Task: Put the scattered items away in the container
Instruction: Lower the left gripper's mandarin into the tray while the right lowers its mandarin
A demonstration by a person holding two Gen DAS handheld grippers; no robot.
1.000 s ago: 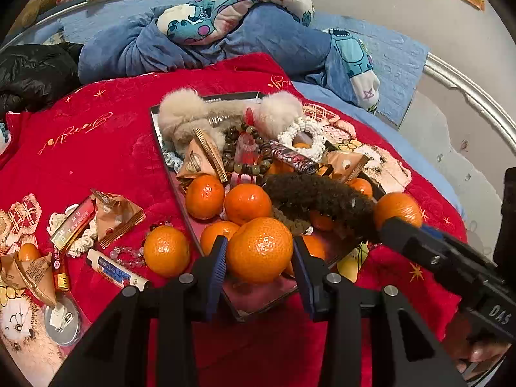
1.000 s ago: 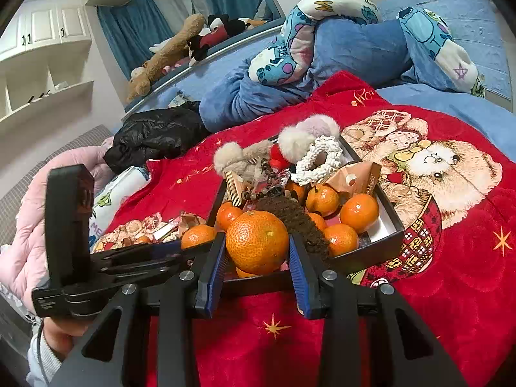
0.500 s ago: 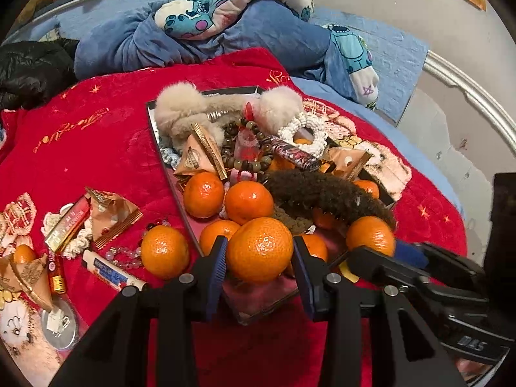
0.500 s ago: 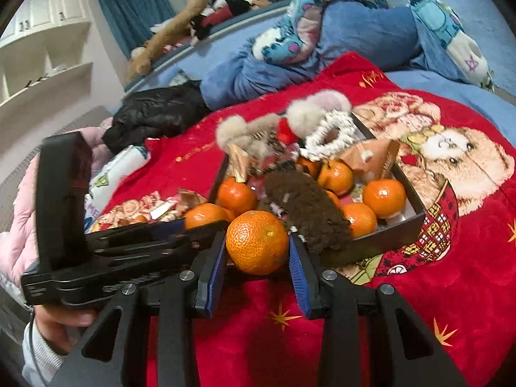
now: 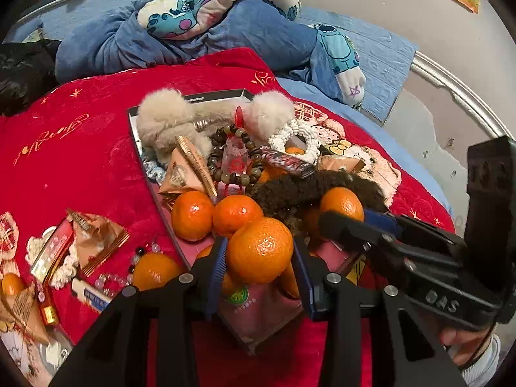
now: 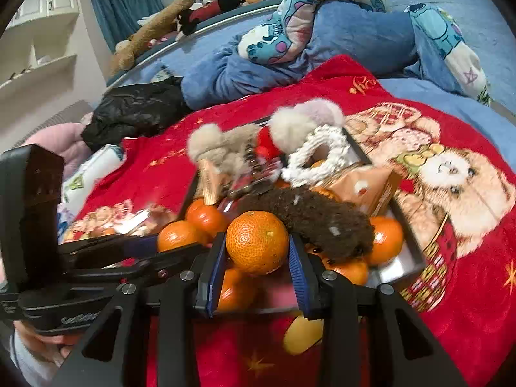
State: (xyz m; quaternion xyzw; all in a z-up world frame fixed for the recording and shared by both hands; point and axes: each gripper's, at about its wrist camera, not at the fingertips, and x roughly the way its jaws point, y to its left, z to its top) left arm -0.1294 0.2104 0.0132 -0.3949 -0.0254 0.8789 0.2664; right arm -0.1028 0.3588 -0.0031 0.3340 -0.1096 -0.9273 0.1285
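Observation:
My left gripper (image 5: 258,249) is shut on a tangerine (image 5: 259,258), held just above the near corner of the shallow box (image 5: 139,148). The right gripper (image 6: 256,242) is shut on a second tangerine (image 6: 257,248) over the box's front edge. The box (image 6: 403,264) is heaped with several tangerines, fluffy pompoms, bead bracelets, a white scrunchie, snack packets and a brown furry piece (image 6: 309,216). In the left wrist view the right gripper (image 5: 346,214) comes in from the right with its tangerine (image 5: 342,200). The left gripper (image 6: 175,245) shows at the left of the right wrist view.
On the red blanket (image 5: 80,161) left of the box lie a loose tangerine (image 5: 154,271), a snack packet (image 5: 96,235), clear beads (image 5: 116,279), a small tube (image 5: 90,293) and other bits. A yellow object (image 6: 303,332) lies by the box's front. Blue bedding (image 5: 193,42) is piled behind.
The right gripper has carried its tangerine in toward the box and slightly down, now over the front edge. The left gripper has barely moved and still grips its tangerine.

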